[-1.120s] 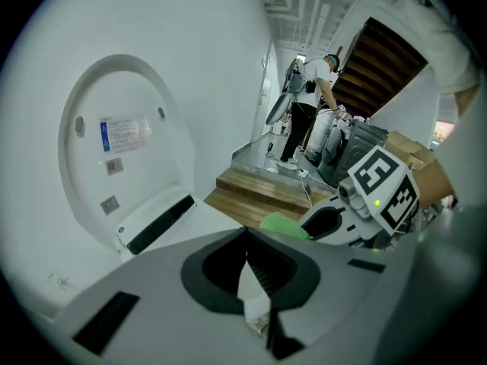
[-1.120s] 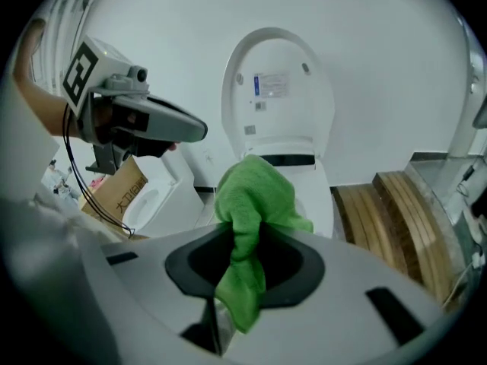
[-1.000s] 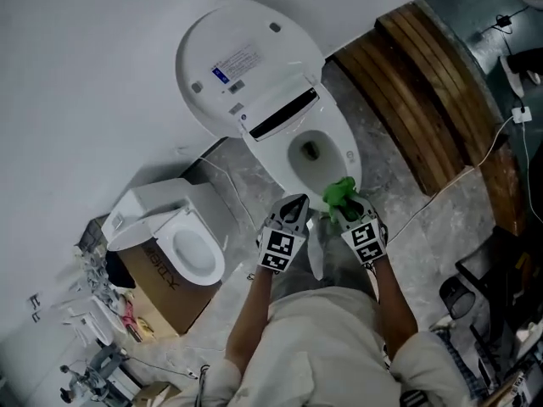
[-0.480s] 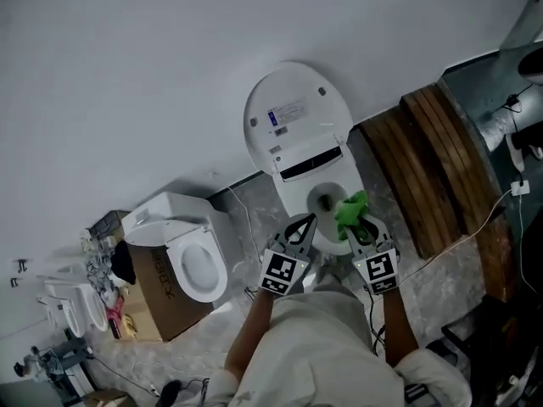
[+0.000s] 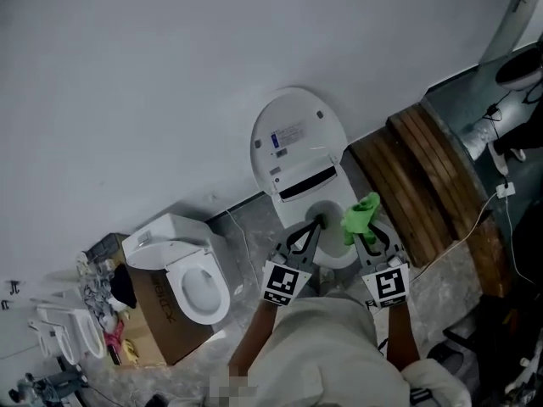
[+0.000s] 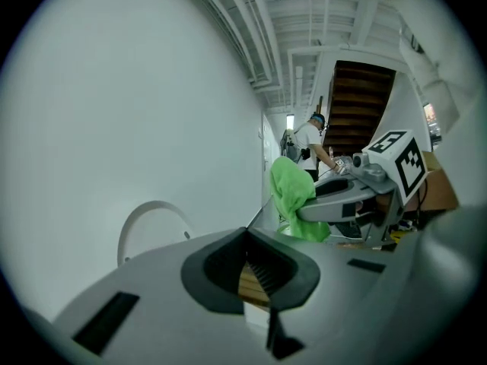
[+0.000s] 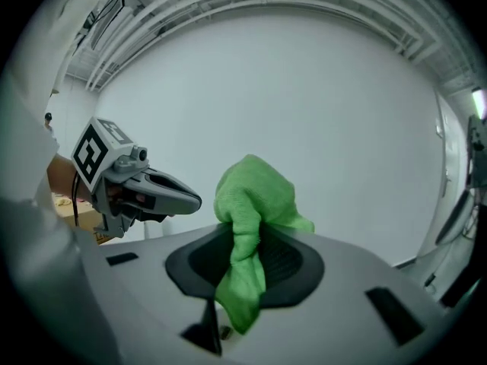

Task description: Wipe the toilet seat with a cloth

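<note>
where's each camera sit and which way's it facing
Head view: person's head, steeply down onto the toilet; arms, left gripper, right gripper show.
Left gripper view: on the left gripper, along the wall; its shut jaws show.
Right gripper view: on the right gripper, toward the wall; jaws clamping the green cloth.
Shared: all show that cloth.

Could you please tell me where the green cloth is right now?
In the head view, right of centre, the green cloth is clamped in the right tool, over the right rim of the open toilet.
</note>
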The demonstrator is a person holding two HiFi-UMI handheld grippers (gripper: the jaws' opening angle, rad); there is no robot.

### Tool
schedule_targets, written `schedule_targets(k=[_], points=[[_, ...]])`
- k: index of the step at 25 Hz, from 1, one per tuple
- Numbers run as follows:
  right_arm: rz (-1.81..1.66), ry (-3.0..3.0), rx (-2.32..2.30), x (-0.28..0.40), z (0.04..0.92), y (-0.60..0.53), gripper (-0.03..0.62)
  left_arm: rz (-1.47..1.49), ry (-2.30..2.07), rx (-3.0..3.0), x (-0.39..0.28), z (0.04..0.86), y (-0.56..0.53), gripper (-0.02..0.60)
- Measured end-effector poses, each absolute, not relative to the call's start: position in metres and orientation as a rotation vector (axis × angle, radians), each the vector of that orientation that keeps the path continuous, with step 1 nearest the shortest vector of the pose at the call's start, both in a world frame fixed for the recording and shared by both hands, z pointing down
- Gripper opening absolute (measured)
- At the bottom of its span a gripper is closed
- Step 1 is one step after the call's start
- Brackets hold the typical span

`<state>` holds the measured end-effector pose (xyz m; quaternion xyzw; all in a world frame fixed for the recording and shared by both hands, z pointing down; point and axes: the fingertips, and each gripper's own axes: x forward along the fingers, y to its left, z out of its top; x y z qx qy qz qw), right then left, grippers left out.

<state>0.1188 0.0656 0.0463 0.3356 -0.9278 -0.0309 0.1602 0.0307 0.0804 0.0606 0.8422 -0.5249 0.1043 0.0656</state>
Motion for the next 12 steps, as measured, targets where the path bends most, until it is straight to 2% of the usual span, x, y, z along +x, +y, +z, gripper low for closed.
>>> schedule_targets(k=[5,12], points=[[-0.096,-2.568,1.165,0.123,0.042,0.071,0.094,0.265,-1.479,2.630,0.024,0.047,0.086,0.012],[-0.141,-2.521,1.218,0.115,0.026,0.091,0.094,0.201,-1.453,2.673,0.018,0.035,0.093,0.012]])
